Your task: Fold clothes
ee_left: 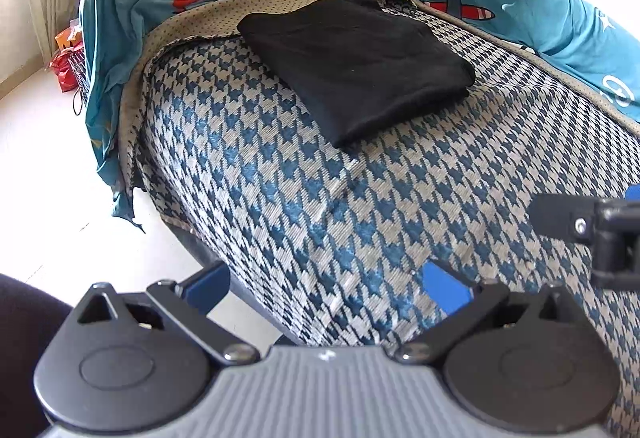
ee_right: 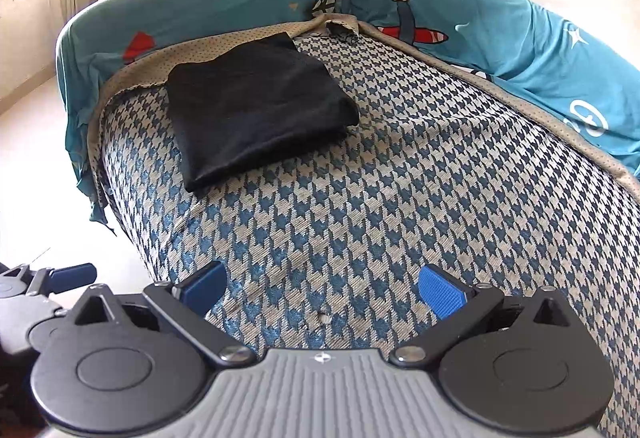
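I see the black garment [ee_left: 356, 65] folded into a flat rectangle at the far end of the checked cushion [ee_left: 360, 197], its long axis running diagonally from the far left corner towards me and to the right. My left gripper [ee_left: 326, 288] and right gripper [ee_right: 322, 288] both hover near me, spread wide and empty.

The houndstooth seat [ee_right: 400, 177] lies open from 6 o'clock up through the centre and out to 3 o'clock, free for either hand-held gripper to pass over. The folded black garment [ee_right: 256, 105] blocks the 11 o'clock corner in the right wrist view. The teal-covered backrest [ee_right: 500, 29] walls the seat from 10 round to 2 o'clock.
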